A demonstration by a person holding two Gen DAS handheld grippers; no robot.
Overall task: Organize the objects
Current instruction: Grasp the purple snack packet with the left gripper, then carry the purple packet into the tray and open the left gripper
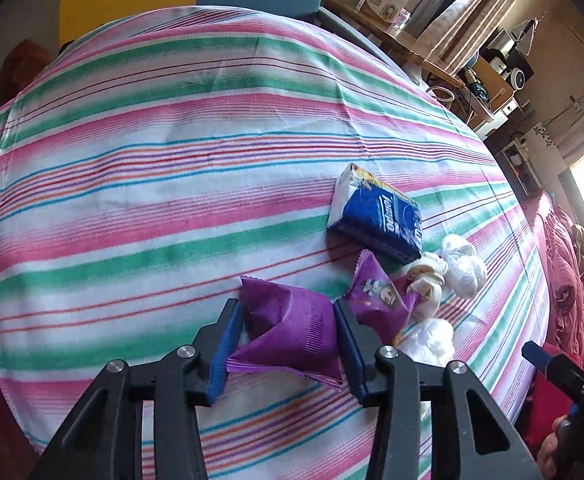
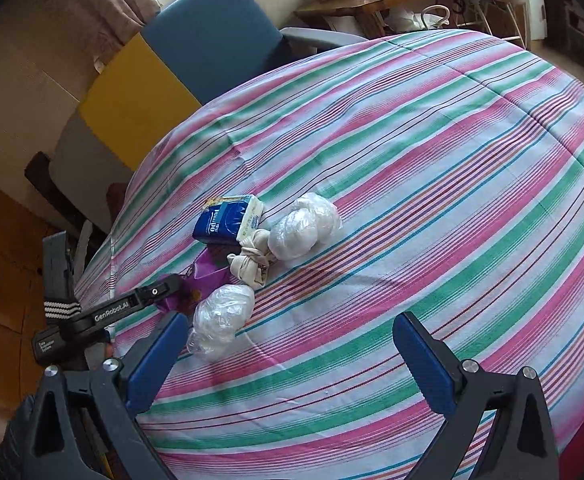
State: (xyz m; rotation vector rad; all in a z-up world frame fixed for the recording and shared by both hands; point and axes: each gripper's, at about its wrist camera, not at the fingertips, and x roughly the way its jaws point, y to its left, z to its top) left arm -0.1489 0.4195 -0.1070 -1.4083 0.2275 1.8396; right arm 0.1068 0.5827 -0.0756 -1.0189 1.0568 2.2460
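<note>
Purple crinkly foil, a snack packet (image 1: pixel 292 332), sits pinched between the blue pads of the left gripper (image 1: pixel 287 344), low on the striped cotton tabletop (image 1: pixel 171 168). A second purple packet (image 1: pixel 376 296) lies just beside it, partly hidden by the right pad. Behind it come a blue tissue pack (image 1: pixel 376 216), a knotted cream cloth bundle (image 2: pixel 251 264) and crumpled clear plastic bags (image 2: pixel 304 228), all touching in one heap. Right gripper (image 2: pixel 292 356) hovers with jaws spread wide, nothing between them; its body is cut off below.
</note>
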